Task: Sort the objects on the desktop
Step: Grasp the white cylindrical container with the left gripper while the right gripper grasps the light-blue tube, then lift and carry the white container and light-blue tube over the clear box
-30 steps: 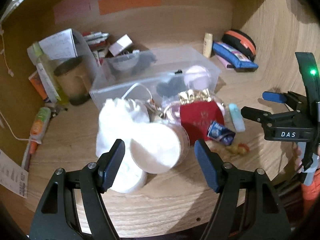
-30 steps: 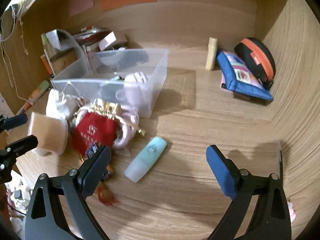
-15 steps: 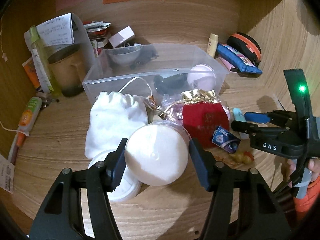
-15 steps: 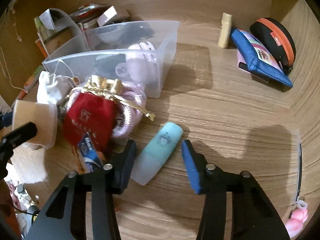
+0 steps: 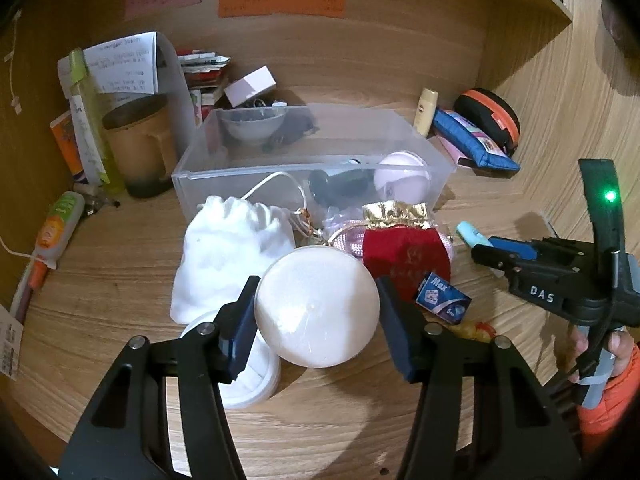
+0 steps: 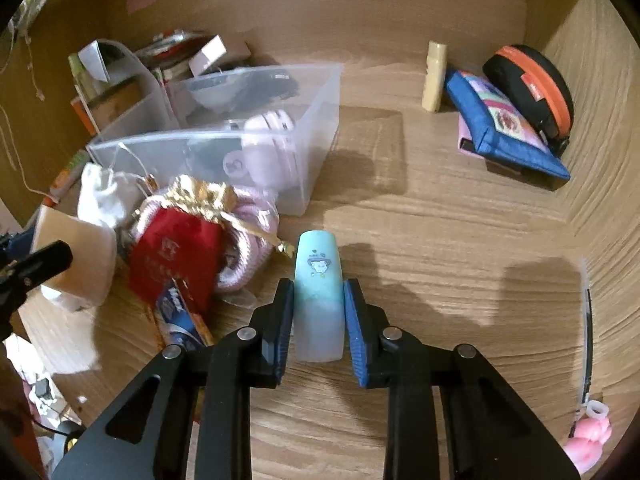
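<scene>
My left gripper (image 5: 316,316) is shut on a round white-lidded jar (image 5: 317,313) and holds it above the desk, over a separate white lid (image 5: 248,376). My right gripper (image 6: 319,316) is shut on a mint-green tube (image 6: 319,300) with a small cartoon print; the tube also shows in the left wrist view (image 5: 470,234). A clear plastic bin (image 5: 308,160) stands behind, holding a pink round case (image 5: 402,172) and dark items. In front of it lie a white drawstring pouch (image 5: 228,252), a red pouch with a gold top (image 5: 404,252) and a small blue box (image 5: 442,304).
A brown mug (image 5: 140,148), papers and a file holder stand at the back left. A cream tube (image 6: 435,76), a blue pouch (image 6: 504,132) and a black-and-orange case (image 6: 532,88) sit at the back right. An orange-and-green tube (image 5: 52,236) lies at the far left. Wooden walls enclose the desk.
Both grippers closed: the left onto the white-lidded jar, the right onto the mint-green tube, which now points straight ahead between the fingers. The jar has risen off the desk.
</scene>
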Action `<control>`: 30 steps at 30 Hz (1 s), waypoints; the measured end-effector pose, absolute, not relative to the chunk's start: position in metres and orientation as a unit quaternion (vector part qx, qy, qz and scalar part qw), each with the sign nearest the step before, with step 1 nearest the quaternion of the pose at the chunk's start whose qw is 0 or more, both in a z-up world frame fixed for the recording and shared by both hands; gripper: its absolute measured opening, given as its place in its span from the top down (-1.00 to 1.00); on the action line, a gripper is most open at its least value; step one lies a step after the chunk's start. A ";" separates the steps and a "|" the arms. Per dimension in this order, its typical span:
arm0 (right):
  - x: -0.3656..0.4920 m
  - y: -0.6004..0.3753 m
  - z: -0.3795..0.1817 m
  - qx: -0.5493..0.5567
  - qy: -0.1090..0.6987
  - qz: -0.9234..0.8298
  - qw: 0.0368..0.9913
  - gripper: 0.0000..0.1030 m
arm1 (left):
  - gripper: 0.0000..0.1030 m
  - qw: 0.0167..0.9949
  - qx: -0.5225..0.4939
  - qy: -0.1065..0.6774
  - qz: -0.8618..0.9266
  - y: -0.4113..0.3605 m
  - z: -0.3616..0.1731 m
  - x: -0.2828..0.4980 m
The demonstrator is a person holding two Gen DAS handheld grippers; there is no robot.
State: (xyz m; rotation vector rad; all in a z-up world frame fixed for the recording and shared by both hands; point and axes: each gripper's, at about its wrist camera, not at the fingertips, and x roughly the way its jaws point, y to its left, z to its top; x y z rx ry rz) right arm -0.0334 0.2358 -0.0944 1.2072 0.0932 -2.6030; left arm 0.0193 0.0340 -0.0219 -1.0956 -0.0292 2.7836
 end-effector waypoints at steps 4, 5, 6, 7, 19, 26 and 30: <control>-0.030 0.237 -0.080 0.399 0.023 -0.906 0.139 0.56 | -0.08 0.076 -0.362 -0.016 0.929 0.034 -0.018 0.020; -0.029 0.237 -0.077 0.395 0.022 -0.907 0.140 0.55 | -0.08 0.077 -0.360 -0.017 0.930 0.034 -0.016 0.020; -0.028 0.237 -0.074 0.392 0.021 -0.909 0.142 0.55 | -0.08 0.077 -0.357 -0.018 0.931 0.034 -0.014 0.021; -0.027 0.237 -0.071 0.389 0.021 -0.910 0.143 0.55 | -0.08 0.078 -0.354 -0.019 0.932 0.034 -0.012 0.021; -0.019 0.227 -0.035 0.343 0.020 -0.925 0.161 0.55 | -0.08 0.082 -0.316 -0.027 0.945 0.031 0.026 0.022; -0.021 0.215 -0.018 0.323 0.022 -0.930 0.174 0.55 | -0.08 0.084 -0.288 -0.031 0.954 0.027 0.051 0.016; -0.024 0.207 -0.011 0.317 0.024 -0.931 0.179 0.55 | -0.08 0.089 -0.272 -0.034 0.957 0.026 0.065 0.012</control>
